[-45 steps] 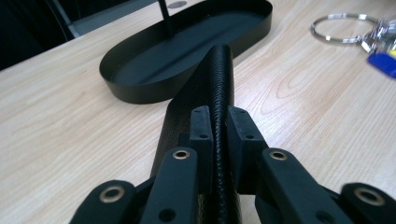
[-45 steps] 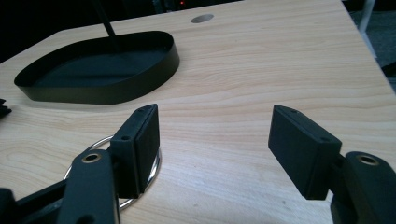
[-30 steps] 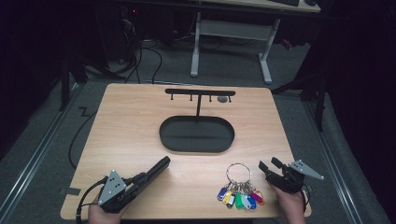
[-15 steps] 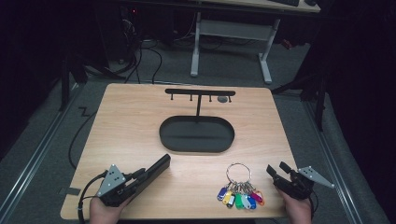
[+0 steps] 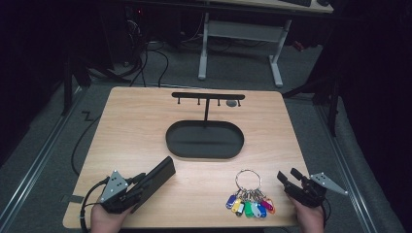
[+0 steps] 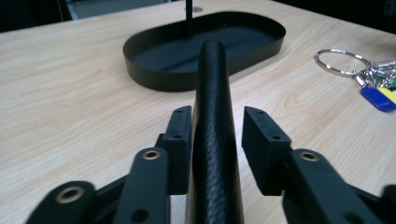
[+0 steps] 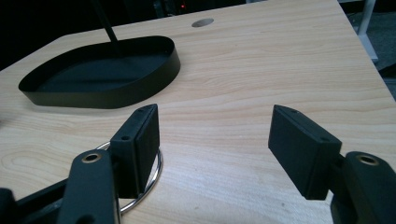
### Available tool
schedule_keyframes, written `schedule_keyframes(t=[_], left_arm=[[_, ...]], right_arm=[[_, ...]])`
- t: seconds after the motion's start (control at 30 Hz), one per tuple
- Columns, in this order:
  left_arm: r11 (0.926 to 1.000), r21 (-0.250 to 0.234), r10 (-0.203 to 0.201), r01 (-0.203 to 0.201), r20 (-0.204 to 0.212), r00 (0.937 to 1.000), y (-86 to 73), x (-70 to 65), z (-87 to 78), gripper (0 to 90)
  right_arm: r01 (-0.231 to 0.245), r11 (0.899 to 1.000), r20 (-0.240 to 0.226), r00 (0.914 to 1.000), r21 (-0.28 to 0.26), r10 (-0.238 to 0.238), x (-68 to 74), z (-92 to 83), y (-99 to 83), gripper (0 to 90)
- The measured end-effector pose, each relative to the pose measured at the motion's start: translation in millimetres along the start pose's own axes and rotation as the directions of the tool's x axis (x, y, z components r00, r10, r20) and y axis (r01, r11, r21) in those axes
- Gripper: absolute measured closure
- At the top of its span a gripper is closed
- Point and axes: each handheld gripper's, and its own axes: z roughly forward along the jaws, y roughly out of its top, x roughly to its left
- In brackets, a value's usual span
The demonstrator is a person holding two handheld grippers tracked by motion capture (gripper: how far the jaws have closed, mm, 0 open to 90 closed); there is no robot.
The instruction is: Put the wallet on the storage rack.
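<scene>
Release step on the left: left hand-held gripper (image 5: 141, 183) had its jaws apart and they had just been opening. The black case (image 6: 213, 84) sat between them, one pad against its side and a visible gap at the other, so no clamp. The case lay low at the near-left of the tabletop (image 5: 141, 121), its nose pointing at the black tray (image 5: 204, 151) but stopping short of it.

My call: finish opening before backing off, and pull straight back along the case so the touching pad doesn't drag it sideways.

Right hand-held gripper (image 7: 215, 126) was wide apart and empty, at the near-right edge just beside the key ring (image 5: 248, 178). One jaw sat over the ring's rim. The coloured tags (image 5: 250, 206) were fanned toward me.

Tray held nothing except its own post, which rose to the hook bar (image 5: 208, 95). I saw nothing hanging on the hooks.
</scene>
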Motion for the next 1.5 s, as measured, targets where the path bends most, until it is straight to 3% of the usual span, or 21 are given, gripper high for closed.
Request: schedule_keyframes(t=[0.13, 0.5, 0.67, 0.9, 1.07, 1.23, 1.27, 1.3, 1.4, 1.43, 1.47, 1.5], left_arm=[[0.9997, 0.015, 0.020, -0.019, -0.018, 0.9996, -3.0, -2.2, -4.6, 59.4], [0.9991, 0.033, 0.028, -0.027, -0.046, 0.9986, -12.4, -4.0, -19.5, 59.0], [0.9989, 0.040, 0.028, -0.025, -0.061, 0.9977, -13.6, -4.2, -29.1, 60.8], [0.9959, 0.087, 0.032, -0.027, -0.055, 0.9980, -13.1, -7.1, -27.7, 67.2], [0.9897, 0.135, 0.051, -0.047, -0.028, 0.9983, -6.9, -8.1, -27.2, 68.5], [0.9818, 0.187, 0.038, -0.032, -0.028, 0.9989, -0.3, -9.3, -25.5, 70.4], [0.9758, 0.216, 0.041, -0.035, -0.026, 0.9988, 3.2, -10.0, -24.6, 70.5], [0.9758, 0.216, 0.041, -0.035, -0.026, 0.9988, 3.2, -10.0, -24.6, 70.6], [0.9600, 0.277, 0.045, -0.037, -0.022, 0.9987, 10.5, -11.2, -22.5, 70.8], [0.9600, 0.277, 0.045, -0.037, -0.022, 0.9987, 10.5, -11.2, -22.5, 70.8], [0.9512, 0.305, 0.052, -0.043, -0.020, 0.9985, 13.9, -10.7, -20.9, 70.8], [0.9512, 0.305, 0.052, -0.043, -0.020, 0.9985, 13.9, -10.7, -20.9, 70.8]], right_arm=[[0.010, 1.000, -0.017, 0.9998, 0.009, -0.010, 2.3, 8.8, 2.4, 34.0], [0.033, 0.999, -0.060, 0.9977, 0.013, -0.032, 13.7, 27.6, 9.7, 34.0], [0.044, 0.999, -0.083, 0.9957, 0.015, -0.043, 20.0, 35.8, 13.0, 34.0], [0.046, 0.999, -0.087, 0.9952, 0.009, -0.045, 21.3, 39.0, 15.2, 34.1], [0.050, 0.999, -0.084, 0.9953, 0.020, -0.048, 21.7, 39.6, 14.2, 34.1], [0.038, 0.999, -0.081, 0.9960, 0.013, -0.037, 18.0, 35.3, 13.6, 34.1], [0.035, 0.999, -0.081, 0.9962, 0.013, -0.034, 17.5, 35.1, 13.7, 34.1], [0.035, 0.999, -0.081, 0.9962, 0.013, -0.034, 17.5, 35.1, 13.7, 34.1], [0.041, 0.999, -0.082, 0.9958, 0.015, -0.040, 17.7, 34.1, 13.5, 34.0], [0.041, 0.999, -0.082, 0.9958, 0.015, -0.040, 17.7, 34.1, 13.5, 34.0], [0.049, 0.999, -0.082, 0.9955, 0.017, -0.048, 17.8, 32.2, 12.8, 34.0], [0.049, 0.999, -0.082, 0.9955, 0.017, -0.048, 17.8, 32.2, 12.8, 34.0]])
